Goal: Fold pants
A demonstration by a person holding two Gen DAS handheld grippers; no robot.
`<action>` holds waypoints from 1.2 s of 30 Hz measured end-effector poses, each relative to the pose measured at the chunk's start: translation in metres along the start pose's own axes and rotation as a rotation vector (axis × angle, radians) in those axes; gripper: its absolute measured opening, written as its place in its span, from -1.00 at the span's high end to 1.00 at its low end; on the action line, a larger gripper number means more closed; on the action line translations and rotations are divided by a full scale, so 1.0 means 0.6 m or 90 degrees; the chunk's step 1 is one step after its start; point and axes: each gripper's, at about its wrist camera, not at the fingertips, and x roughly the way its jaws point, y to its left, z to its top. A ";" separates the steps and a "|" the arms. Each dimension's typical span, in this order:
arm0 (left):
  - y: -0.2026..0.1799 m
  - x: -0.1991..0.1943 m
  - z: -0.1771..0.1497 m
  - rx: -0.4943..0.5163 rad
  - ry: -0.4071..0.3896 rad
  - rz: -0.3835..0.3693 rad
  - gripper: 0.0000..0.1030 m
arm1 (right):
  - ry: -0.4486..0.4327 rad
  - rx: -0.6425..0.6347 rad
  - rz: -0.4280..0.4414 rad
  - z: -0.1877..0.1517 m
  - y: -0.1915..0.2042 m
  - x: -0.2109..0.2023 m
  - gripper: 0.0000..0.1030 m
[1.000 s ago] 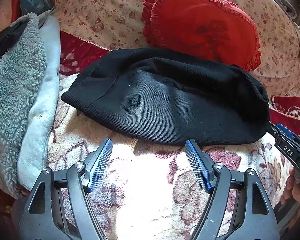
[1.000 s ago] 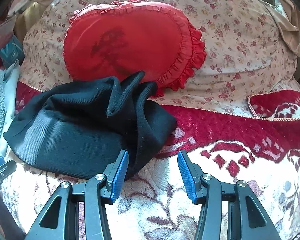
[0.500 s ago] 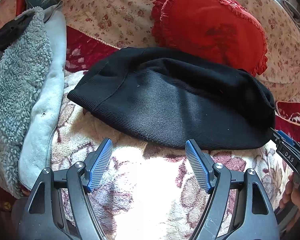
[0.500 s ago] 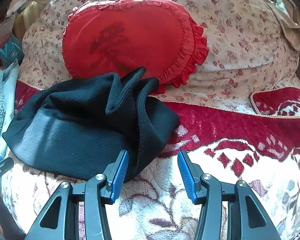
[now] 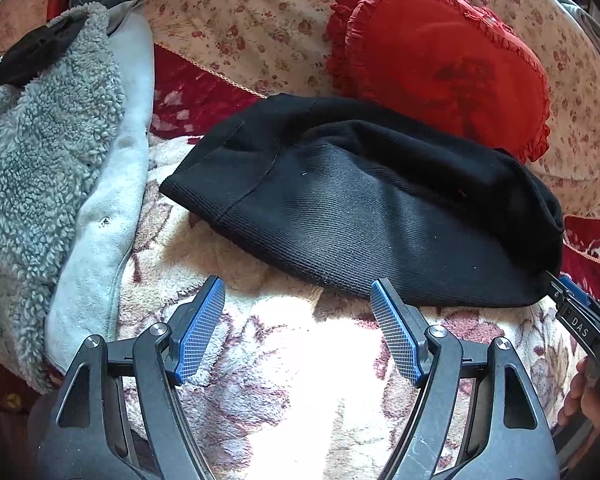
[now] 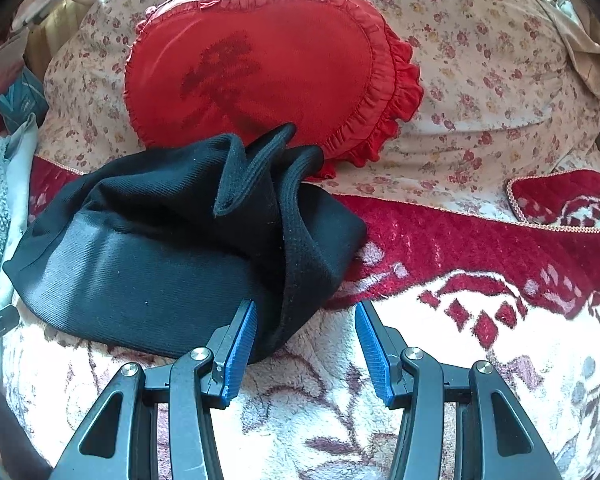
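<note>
Lettering "DAS" is being shown on the right gripper (image 5: pixel 580 316) at the right edge of the left wrist view; no other writing can be read. Black pants (image 5: pixel 364 208), folded into a bundle, are lying on a flowered blanket (image 5: pixel 300 380), near a red heart cushion (image 5: pixel 440 60). The left gripper (image 5: pixel 298 332) is being held wide over bare blanket, nothing between its pads. Only the left view is showing a grey fleece (image 5: pixel 40 160). In the right view, the right gripper (image 6: pixel 306 344) is being held wide, the bundle's near right corner lying against its left pad.
</note>
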 end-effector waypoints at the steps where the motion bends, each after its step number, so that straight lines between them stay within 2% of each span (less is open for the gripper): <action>1: 0.000 0.000 0.000 -0.001 0.000 0.000 -0.47 | 0.002 0.001 0.001 0.000 0.000 0.001 0.05; 11: 0.017 0.006 0.001 -0.021 0.008 0.000 -0.47 | 0.015 0.003 0.009 -0.005 -0.001 0.009 0.05; 18: 0.074 0.012 0.007 -0.093 0.010 0.004 -0.47 | 0.028 0.026 0.029 -0.008 -0.020 0.019 0.05; 23: 0.093 0.047 0.019 -0.143 0.036 -0.007 -0.47 | 0.024 0.048 0.047 -0.008 -0.034 0.020 0.05; 28: 0.090 0.069 0.039 -0.148 0.034 -0.007 -0.47 | 0.043 0.041 0.053 -0.004 -0.031 0.009 0.05; 30: 0.083 0.082 0.048 -0.142 0.043 -0.008 -0.47 | 0.006 0.023 0.059 0.001 -0.030 -0.020 0.05; 33: 0.074 0.099 0.060 -0.133 0.052 -0.011 -0.47 | -0.025 0.002 0.018 0.011 -0.031 -0.029 0.02; 36: 0.068 0.108 0.069 -0.123 0.050 -0.009 -0.47 | 0.012 0.005 0.049 0.020 -0.028 0.008 0.02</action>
